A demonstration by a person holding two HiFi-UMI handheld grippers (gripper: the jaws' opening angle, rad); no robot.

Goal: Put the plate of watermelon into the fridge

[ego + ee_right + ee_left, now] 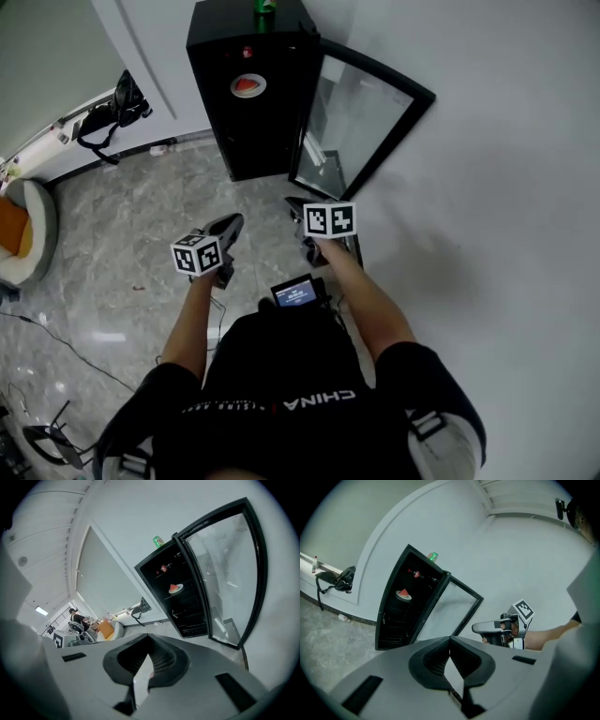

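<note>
head view: the black fridge (211,103) stands against the wall with its glass door (361,117) swung wide to the right, so the inside is open to reach. the plate of watermelon (247,86) sits on an upper shelf inside, which is where the task wants it; what put it there cannot be told from this moment. a green can (265,7) stands on top of the fridge. the person stands back on the marble floor (122,244), with the left tongs (232,223) and right tongs (293,204) held low side by side, pointing toward the fridge but well short of it. that fits hands with nothing to carry.

left gripper view: the left tongs (450,639) are clenched, tips meeting with nothing between them. beyond them the plate (403,594) shows level on its shelf, red slice upward, well inside the frame and clear of the door's swing. the right tongs (480,628) hang off to the side, apart from the door.

right gripper view: the right tongs (149,637) are likewise pressed tip to tip on nothing. the plate (176,588) rests near the shelf's front, and the door (229,569) stands wide. shutting it is not named in the task.
</note>
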